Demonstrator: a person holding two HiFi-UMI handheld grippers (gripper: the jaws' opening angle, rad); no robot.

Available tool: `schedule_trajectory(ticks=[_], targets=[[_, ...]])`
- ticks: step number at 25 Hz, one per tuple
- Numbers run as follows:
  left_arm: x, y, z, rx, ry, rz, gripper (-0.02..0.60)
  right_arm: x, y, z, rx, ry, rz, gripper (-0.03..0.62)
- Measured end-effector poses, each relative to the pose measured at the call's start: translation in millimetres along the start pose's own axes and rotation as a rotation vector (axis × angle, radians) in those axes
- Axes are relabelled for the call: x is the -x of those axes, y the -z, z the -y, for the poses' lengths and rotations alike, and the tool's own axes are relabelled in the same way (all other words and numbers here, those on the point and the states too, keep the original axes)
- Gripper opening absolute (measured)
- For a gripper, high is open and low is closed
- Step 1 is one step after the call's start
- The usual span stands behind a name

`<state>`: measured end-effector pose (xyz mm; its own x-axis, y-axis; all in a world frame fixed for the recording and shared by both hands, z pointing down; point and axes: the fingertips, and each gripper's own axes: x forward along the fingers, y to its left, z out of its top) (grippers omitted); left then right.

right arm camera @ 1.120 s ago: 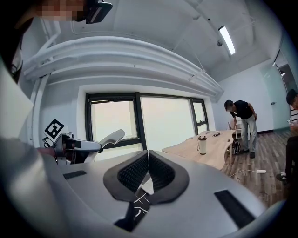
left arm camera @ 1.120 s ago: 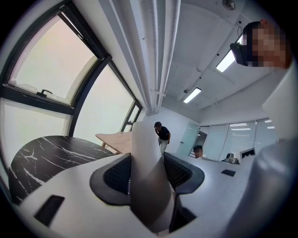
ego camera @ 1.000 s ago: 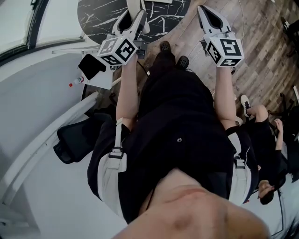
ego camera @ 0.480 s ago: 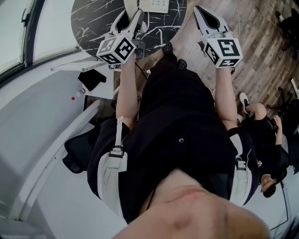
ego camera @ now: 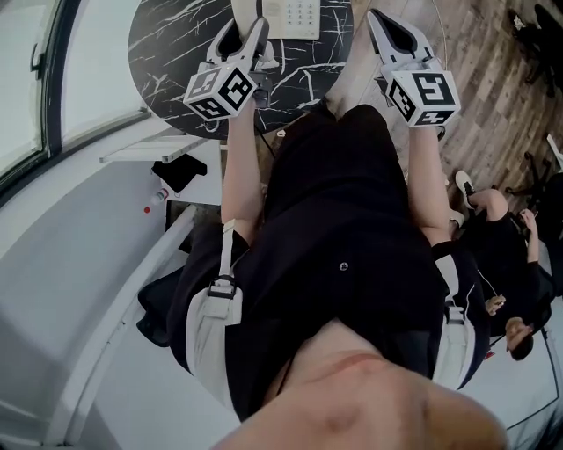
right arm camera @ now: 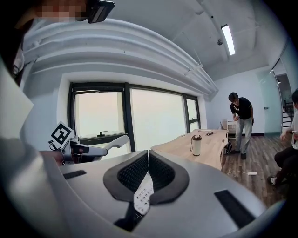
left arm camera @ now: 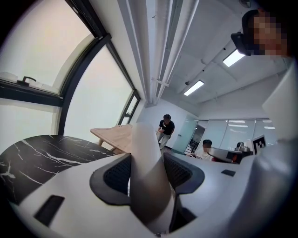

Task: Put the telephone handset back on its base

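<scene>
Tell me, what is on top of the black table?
A white phone base with buttons sits on the black table. The left gripper, holding the handset, hides the tabletop beside the base.

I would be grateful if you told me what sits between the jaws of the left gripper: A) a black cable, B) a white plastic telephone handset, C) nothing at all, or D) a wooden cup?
B: in the left gripper view, the left gripper is shut on the white plastic telephone handset, which fills the gap between its dark ribbed pads.
</scene>
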<state>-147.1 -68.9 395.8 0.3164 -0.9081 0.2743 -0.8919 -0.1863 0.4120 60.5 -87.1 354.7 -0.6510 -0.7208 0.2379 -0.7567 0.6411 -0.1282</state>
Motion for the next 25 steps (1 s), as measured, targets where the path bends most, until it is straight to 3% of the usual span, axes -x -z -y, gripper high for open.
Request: schedule_trajectory(ticks=[25], targets=[[-67.9, 62.3, -64.3, -0.041, -0.089, -0.217, 0.23, -71.2, 35.9, 9.0, -0.088, -0.013, -0.104, 0.031]])
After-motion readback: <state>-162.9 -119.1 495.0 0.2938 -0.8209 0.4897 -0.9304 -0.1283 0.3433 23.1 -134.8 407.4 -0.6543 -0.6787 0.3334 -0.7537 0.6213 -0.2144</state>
